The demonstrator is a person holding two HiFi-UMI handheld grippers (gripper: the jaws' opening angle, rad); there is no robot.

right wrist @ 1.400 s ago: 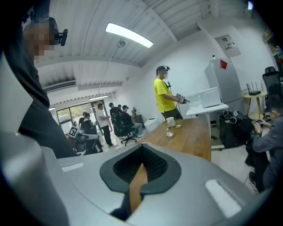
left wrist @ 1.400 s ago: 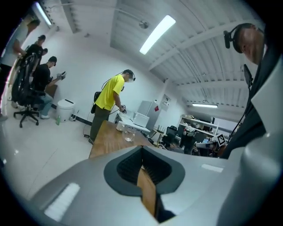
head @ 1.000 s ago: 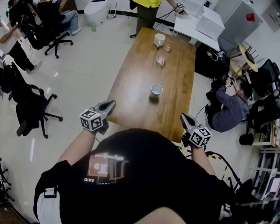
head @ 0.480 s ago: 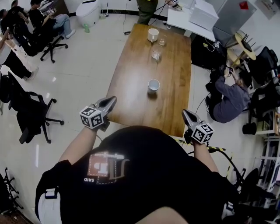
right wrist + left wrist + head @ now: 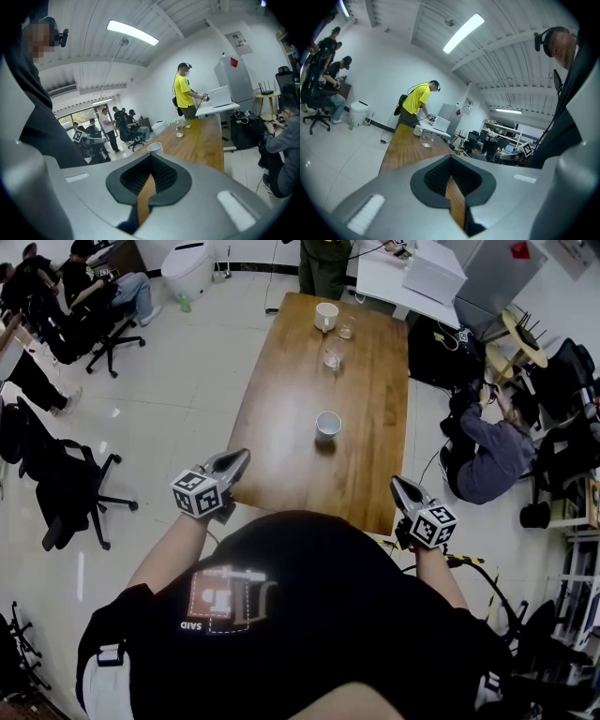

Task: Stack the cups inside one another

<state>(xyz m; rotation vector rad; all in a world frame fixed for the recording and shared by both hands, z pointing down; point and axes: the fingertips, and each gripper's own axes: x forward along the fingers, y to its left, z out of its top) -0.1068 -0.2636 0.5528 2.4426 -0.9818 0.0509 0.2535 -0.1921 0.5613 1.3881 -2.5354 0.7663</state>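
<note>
On the long wooden table (image 5: 281, 418) a white cup (image 5: 328, 423) stands alone near the middle. A clear glass (image 5: 333, 358), a smaller glass (image 5: 347, 330) and a white mug (image 5: 326, 315) stand toward the far end. My left gripper (image 5: 241, 458) hovers at the table's near left corner, shut and empty. My right gripper (image 5: 397, 485) hangs by the near right corner, also shut with nothing in it. The left gripper view shows the left gripper (image 5: 451, 161) and, beyond it, the glass (image 5: 426, 138). The right gripper view shows the right gripper (image 5: 151, 158) and, beyond it, the white cup (image 5: 154, 147).
A person in a yellow shirt (image 5: 323, 263) stands at the table's far end beside a white desk (image 5: 412, 282). Another person (image 5: 487, 460) crouches on the floor right of the table. Black office chairs (image 5: 66, 479) stand at the left, with seated people further back.
The head view has shifted a little, so the table sits slightly higher in the picture. Both grippers stay shut at the near corners and the cups have not moved.
</note>
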